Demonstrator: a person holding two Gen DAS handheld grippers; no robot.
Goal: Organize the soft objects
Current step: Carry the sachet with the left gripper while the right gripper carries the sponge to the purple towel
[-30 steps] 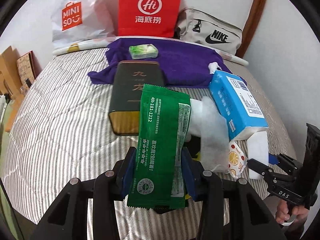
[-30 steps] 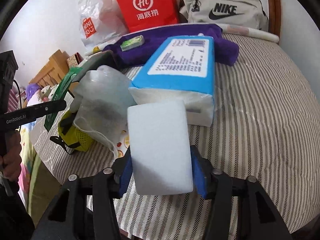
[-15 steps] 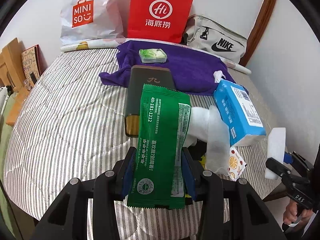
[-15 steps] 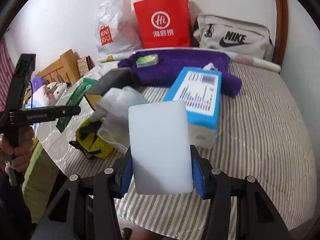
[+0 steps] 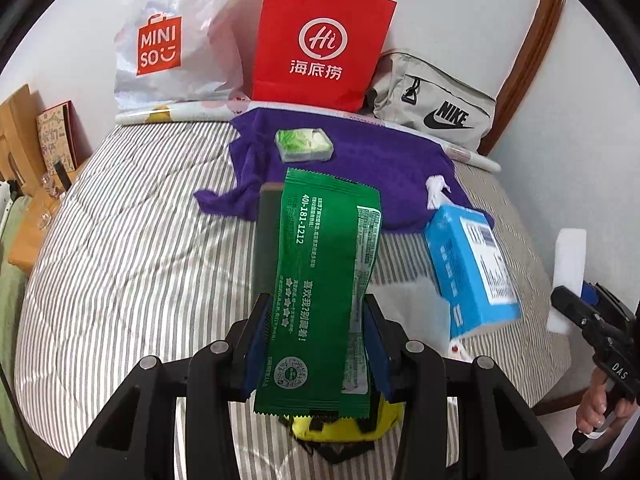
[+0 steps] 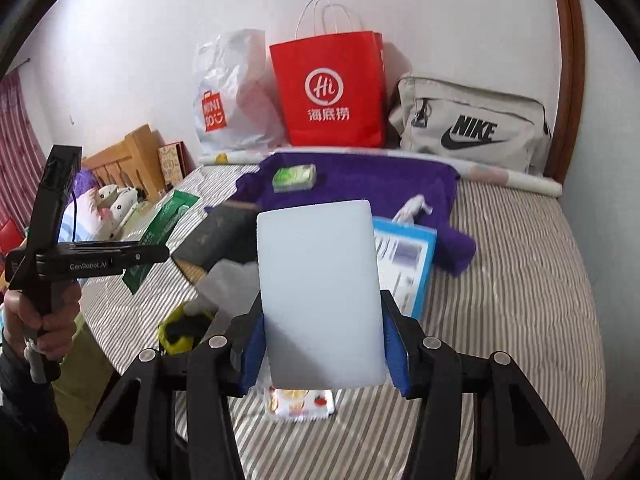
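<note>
Now both your hands have come up off the grey-and-white striped bed cover (image 5: pixel 120 264), and each carries its load clear of it; a second ago the two pieces hung low over the clutter at the near edge, and now the bed spreads out wide beneath them.

Across the far side, the rumpled purple towel (image 5: pixel 380 160) lies as it did, with the small green-and-white tissue packet (image 5: pixel 304 145) on it. Behind it the red paper carrier bag (image 5: pixel 320 40), the white plastic shopping bag (image 5: pixel 172 40) and the beige zip pouch (image 5: pixel 436 100) lean against the wall, unmoved.

Nearer you, the blue-and-white tissue pack (image 5: pixel 472 268) stays on the cover, and so do the dark flat box (image 6: pixel 216 236), the yellow mesh pouch (image 6: pixel 180 330) and the small fruit-print sachet (image 6: pixel 300 402) below your right gripper.

Your left gripper (image 5: pixel 316 344) is clamped on the long green foil wipes packet (image 5: pixel 324 280), blue pads pressed to its lower sides. Your right gripper (image 6: pixel 324 348) is clamped on the white foam block (image 6: pixel 320 296) the same way, held upright.

So both picks look sound, with nothing sagging or slipping. What remains, I judge, is to carry each piece to a spot of its own, probably by the towel, before you go back for the items left at the edge.
</note>
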